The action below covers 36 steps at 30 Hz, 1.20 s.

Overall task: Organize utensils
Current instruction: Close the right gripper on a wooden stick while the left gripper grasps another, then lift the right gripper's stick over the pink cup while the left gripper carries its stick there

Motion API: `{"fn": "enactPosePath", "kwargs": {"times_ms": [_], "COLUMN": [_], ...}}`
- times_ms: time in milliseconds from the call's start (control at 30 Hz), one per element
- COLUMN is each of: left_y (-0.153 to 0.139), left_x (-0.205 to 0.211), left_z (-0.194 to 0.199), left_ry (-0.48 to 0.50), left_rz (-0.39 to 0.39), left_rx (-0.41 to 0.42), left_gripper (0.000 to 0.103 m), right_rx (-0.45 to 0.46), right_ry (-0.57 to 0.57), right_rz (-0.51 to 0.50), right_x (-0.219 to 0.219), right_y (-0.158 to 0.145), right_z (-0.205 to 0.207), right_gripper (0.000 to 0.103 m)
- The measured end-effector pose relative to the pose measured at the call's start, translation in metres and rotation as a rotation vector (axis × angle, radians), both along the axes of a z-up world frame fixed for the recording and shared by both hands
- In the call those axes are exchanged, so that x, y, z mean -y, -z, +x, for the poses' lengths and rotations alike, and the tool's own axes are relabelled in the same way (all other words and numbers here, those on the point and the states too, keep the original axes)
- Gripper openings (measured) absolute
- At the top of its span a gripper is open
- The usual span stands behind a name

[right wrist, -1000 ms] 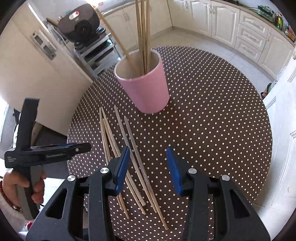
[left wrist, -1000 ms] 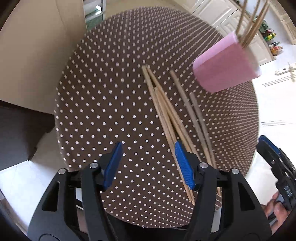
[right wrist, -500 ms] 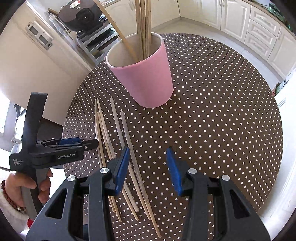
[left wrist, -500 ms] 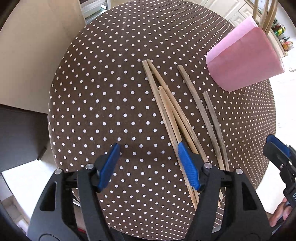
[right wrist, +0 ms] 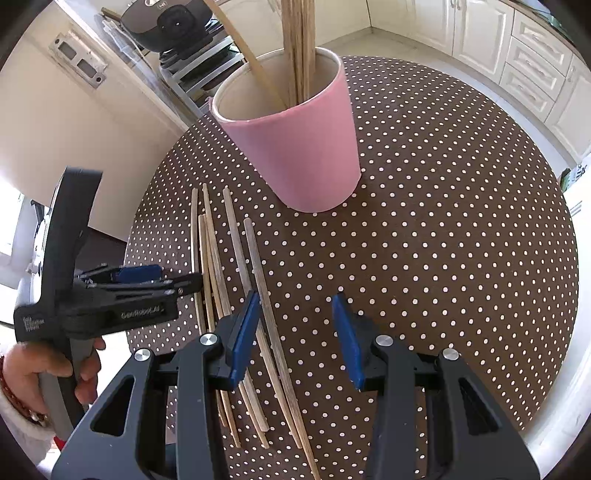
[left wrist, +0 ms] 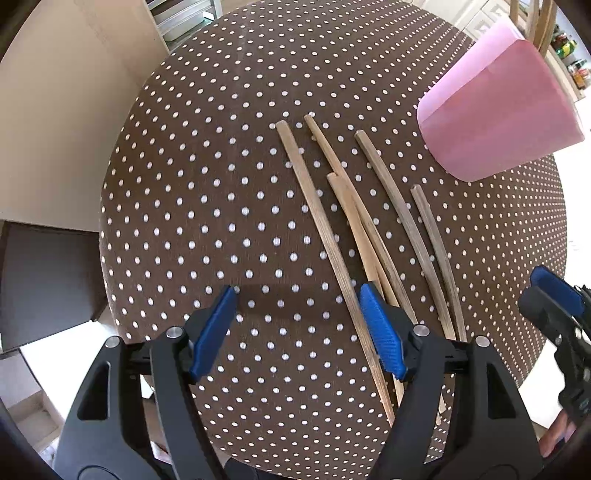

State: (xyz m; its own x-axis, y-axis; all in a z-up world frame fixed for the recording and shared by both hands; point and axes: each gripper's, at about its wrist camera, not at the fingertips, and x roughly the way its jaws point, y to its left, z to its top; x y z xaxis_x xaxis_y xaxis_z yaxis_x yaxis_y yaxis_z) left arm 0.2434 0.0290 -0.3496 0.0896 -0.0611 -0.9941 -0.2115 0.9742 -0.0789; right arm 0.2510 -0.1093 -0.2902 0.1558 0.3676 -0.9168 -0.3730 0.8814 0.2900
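Note:
Several loose wooden chopsticks (left wrist: 369,229) (right wrist: 236,258) lie side by side on the round brown polka-dot table (left wrist: 221,184) (right wrist: 443,221). A pink cup (left wrist: 495,122) (right wrist: 295,147) stands beyond them with more chopsticks (right wrist: 299,48) upright in it. My left gripper (left wrist: 297,299) (right wrist: 166,277) points straight down over the near ends of the sticks, open. The leftmost stick passes just inside its right pad, untouched. My right gripper (right wrist: 295,299) (left wrist: 546,295) hovers open to the right of the bundle, with the rightmost stick running by its left pad.
A person's hand (right wrist: 37,369) grips the left tool's handle. White kitchen cabinets (right wrist: 535,66) line the far side. A shelf rack with a dark round appliance (right wrist: 173,22) stands behind the cup. A dark box (left wrist: 44,280) sits beside the table.
My left gripper has come lower and nearer the chopsticks, its jaws a little wider. My right gripper has sunk slightly towards the table, so the cup looks larger.

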Motion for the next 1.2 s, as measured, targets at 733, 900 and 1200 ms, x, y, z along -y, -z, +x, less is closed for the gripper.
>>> {"fn": "enactPosePath", "kwargs": {"times_ms": [733,900,1200], "left_y": [0.003,-0.003,-0.021], "left_x": [-0.023,-0.038,-0.036], "left_z": [0.06,0.038,0.013], "left_ry": [0.022,0.007,0.04], "left_rz": [0.001,-0.022,-0.074], "left_rx": [0.022,0.057,0.123], "left_gripper": [0.022,0.009,0.006], "right_rx": [-0.029,-0.006,-0.018], "right_ry": [-0.24,-0.256,-0.24], "right_rz": [-0.108,-0.151,-0.117], "right_x": [-0.08,-0.097,-0.093], "right_y": [0.047,0.051,0.045], "right_z": [0.024,0.035,0.027], "right_gripper": [0.016,0.006,0.005]}}
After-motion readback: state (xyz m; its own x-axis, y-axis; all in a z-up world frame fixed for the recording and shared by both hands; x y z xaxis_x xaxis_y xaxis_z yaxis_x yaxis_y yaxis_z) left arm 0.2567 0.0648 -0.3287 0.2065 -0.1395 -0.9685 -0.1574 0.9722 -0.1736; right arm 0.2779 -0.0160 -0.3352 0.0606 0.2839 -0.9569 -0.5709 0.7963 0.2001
